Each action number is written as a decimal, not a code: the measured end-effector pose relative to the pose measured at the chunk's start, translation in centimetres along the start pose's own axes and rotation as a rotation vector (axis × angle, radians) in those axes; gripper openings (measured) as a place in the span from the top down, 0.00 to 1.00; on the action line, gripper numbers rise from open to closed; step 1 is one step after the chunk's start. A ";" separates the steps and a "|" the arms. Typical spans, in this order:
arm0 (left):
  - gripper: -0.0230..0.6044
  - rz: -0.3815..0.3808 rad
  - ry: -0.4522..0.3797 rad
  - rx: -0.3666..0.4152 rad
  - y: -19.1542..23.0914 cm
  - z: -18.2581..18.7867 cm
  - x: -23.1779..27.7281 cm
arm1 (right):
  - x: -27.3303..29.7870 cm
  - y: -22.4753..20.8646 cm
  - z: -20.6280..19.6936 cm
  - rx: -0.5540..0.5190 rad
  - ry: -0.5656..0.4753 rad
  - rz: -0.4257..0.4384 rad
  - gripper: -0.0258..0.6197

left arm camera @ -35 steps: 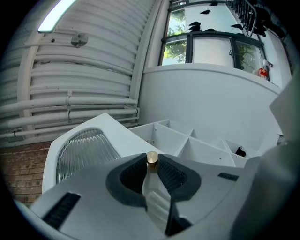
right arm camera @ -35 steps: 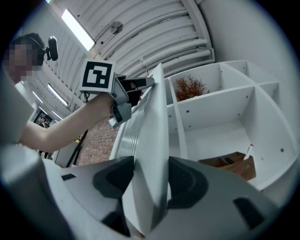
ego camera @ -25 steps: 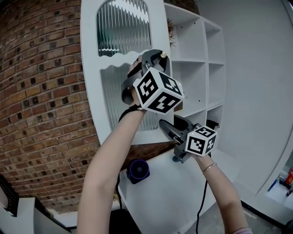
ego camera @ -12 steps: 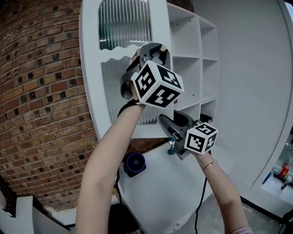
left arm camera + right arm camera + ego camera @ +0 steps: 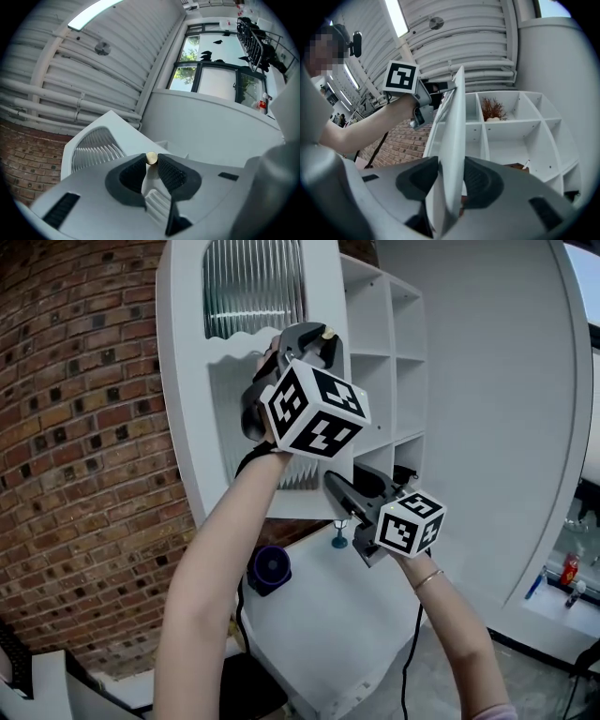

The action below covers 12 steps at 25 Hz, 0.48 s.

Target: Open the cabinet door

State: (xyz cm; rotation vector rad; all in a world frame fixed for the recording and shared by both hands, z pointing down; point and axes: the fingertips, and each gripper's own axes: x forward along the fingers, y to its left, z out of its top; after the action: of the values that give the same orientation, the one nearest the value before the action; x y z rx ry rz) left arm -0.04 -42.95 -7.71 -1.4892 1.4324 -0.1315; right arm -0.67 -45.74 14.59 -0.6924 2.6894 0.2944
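The white cabinet door (image 5: 187, 418) with ribbed glass panels (image 5: 251, 287) stands swung out from the shelf unit. My left gripper (image 5: 314, 337) is shut on the door's small brass knob (image 5: 151, 158), which sits pinched between the black pads (image 5: 171, 173). Lower down, my right gripper (image 5: 339, 495) straddles the door's free edge (image 5: 452, 154). Its jaws have just been closing, and the pads (image 5: 480, 180) now press on both faces of the panel. In the right gripper view, the left gripper (image 5: 423, 103) holds the far side of the door.
White open shelving (image 5: 380, 381) lies behind the door, with a dried plant (image 5: 492, 108) in one cubby. A dark blue round object (image 5: 270, 568) and a small teal stemmed piece (image 5: 339, 538) sit on the white base. A brick wall (image 5: 84, 427) is at left and a curved white wall (image 5: 497, 427) at right.
The door has swung further out toward the left, and both grippers have moved with it. The right jaws have narrowed onto the door's edge.
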 end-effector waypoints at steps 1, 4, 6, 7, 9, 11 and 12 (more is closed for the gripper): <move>0.84 -0.002 -0.010 -0.006 0.2 0.3 -0.3 | -0.2 0.4 0.2 -0.004 -0.003 -0.011 0.71; 0.84 -0.014 -0.034 -0.019 0.9 0.9 -1.6 | -0.5 1.7 0.6 -0.011 -0.012 -0.043 0.72; 0.84 -0.026 -0.047 -0.029 1.1 1.3 -2.4 | -0.9 2.6 0.9 -0.016 -0.012 -0.067 0.72; 0.84 -0.032 -0.053 -0.036 1.3 1.5 -2.8 | -1.1 3.0 1.0 -0.021 -0.010 -0.078 0.72; 0.84 -0.041 -0.066 -0.055 1.6 1.9 -3.6 | -1.4 3.9 1.3 -0.030 -0.007 -0.096 0.73; 0.83 -0.044 -0.078 -0.072 2.1 2.3 -4.5 | -1.7 4.8 1.5 -0.033 -0.008 -0.106 0.74; 0.83 -0.045 -0.083 -0.079 2.4 2.4 -4.8 | -1.8 5.3 1.6 -0.033 -0.009 -0.109 0.74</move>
State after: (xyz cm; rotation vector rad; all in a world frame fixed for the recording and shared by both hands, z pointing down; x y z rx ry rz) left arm -1.43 -37.23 -7.88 -1.5737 1.3517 -0.0407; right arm -1.40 -39.97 14.36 -0.8424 2.6319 0.3139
